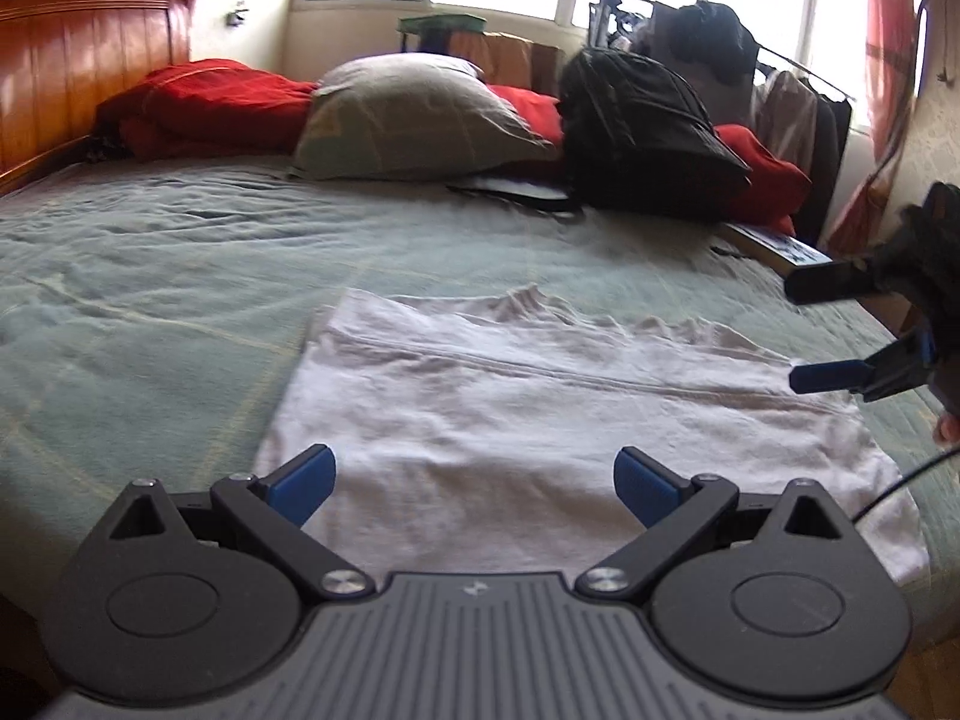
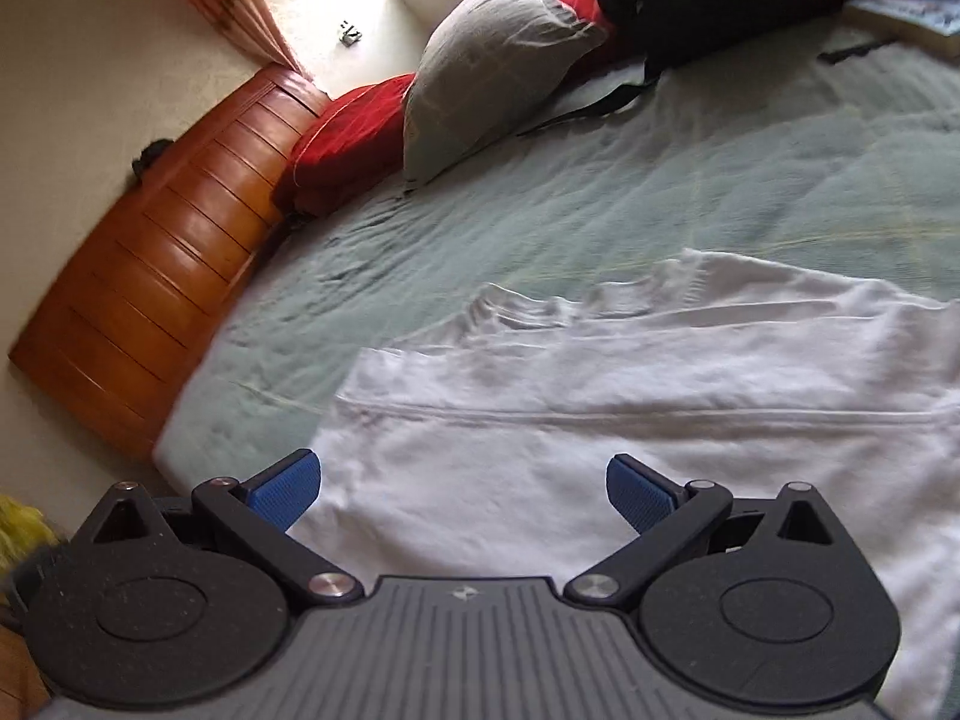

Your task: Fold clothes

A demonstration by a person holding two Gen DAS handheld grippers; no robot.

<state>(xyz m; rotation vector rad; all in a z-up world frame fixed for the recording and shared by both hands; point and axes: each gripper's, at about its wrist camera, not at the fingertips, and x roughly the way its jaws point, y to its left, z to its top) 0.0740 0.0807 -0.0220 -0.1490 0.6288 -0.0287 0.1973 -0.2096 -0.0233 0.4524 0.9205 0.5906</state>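
— White cotton, is that the garment?

— Yes. The white garment (image 1: 558, 420) lies spread flat on my side of the green bedspread (image 1: 150, 276), a seam running across it.

— And your jaws?

— My left gripper (image 1: 474, 483) hangs over its near edge, jaws wide, nothing between them. My right gripper (image 2: 463, 489) hovers over the cloth too, jaws wide and empty.

— What's beyond?

— A grey pillow (image 1: 414, 114), a red blanket (image 1: 210, 102) and a black backpack (image 1: 642, 132) by the wooden headboard (image 1: 78, 60).
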